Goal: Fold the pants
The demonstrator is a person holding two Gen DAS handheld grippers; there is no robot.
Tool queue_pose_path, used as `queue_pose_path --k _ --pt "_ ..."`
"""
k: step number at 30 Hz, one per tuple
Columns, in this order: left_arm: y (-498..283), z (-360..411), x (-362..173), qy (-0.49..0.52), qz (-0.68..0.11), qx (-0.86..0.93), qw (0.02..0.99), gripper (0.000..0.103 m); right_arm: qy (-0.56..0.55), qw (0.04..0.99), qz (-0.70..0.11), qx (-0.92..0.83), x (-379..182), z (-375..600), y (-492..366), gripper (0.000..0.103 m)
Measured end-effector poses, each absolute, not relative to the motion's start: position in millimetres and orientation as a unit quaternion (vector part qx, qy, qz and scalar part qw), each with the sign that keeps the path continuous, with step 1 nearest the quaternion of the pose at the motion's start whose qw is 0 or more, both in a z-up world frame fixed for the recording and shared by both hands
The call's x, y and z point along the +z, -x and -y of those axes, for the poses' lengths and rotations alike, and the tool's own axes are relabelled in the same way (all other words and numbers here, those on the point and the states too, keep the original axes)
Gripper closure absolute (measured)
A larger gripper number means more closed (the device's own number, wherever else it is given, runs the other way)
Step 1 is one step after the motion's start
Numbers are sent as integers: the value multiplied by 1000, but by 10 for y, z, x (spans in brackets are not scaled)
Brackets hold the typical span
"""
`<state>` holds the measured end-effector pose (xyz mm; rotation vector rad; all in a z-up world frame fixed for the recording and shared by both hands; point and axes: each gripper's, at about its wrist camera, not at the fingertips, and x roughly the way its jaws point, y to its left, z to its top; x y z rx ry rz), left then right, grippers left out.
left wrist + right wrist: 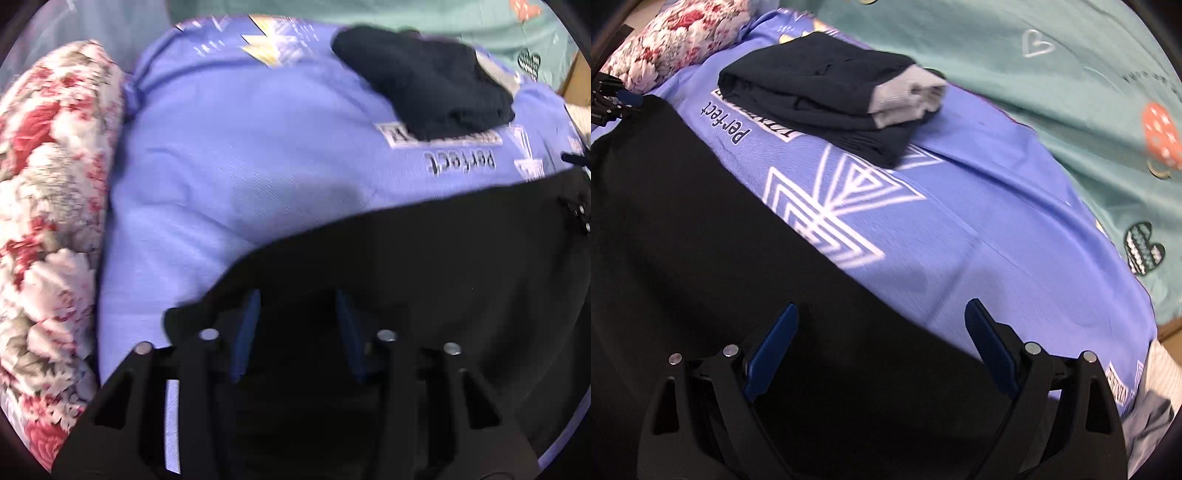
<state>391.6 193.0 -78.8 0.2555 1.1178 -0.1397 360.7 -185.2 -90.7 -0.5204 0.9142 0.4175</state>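
Black pants [701, 229] lie spread on a periwinkle printed sheet [960, 229], their edge running diagonally across it. Left gripper [299, 332]: blue pads narrowed over the pants' corner, dark cloth between them; whether they pinch it cannot be told. Right gripper [882, 332]: jaws spread wide above the pants' edge, holding nothing. Folded navy garment [820, 96] with grey cuff rests farther back. Floral quilt [48, 221] borders the sheet; teal bedding [1052, 74] lies beyond.

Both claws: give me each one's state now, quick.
Left claw: partly closed over the black pants; whether it grips them cannot be told.
Right claw: open, above the pants' edge, holding nothing.
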Motion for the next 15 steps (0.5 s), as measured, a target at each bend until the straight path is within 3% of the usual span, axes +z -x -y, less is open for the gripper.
queue_pose_path --k 1,2,4,5,6,8,10,15 --pt "-3931 -1921 -808 -121 -530 -67 837 60 227 843 -438 215 -902 1834 -3636 36" --pt "-3948 -1923 -831 -120 -532 -70 835 61 213 839 -445 230 -902 1819 -3649 64" --pt "-3970 -1928 -854 -118 -534 -78 834 64 210 834 -450 241 -887 1751 -3662 82" --pt "-3971 -1926 -856 -117 -532 -84 834 70 223 831 -447 245 -886 1686 -3644 98" --pt "-3967 -1921 -854 -120 -531 -88 834 73 229 832 -445 239 -882 1664 -3640 99" --pt "-3953 -1912 -818 -134 -522 -84 838 92 211 841 -443 229 -816 1673 -3660 102" --pt "-3961 -1970 -763 -127 -516 -74 844 101 173 864 -419 218 -628 1738 -3705 103" --pt "-4071 -2095 -493 -77 -480 -47 873 102 138 901 -371 178 -353 1743 -3903 103"
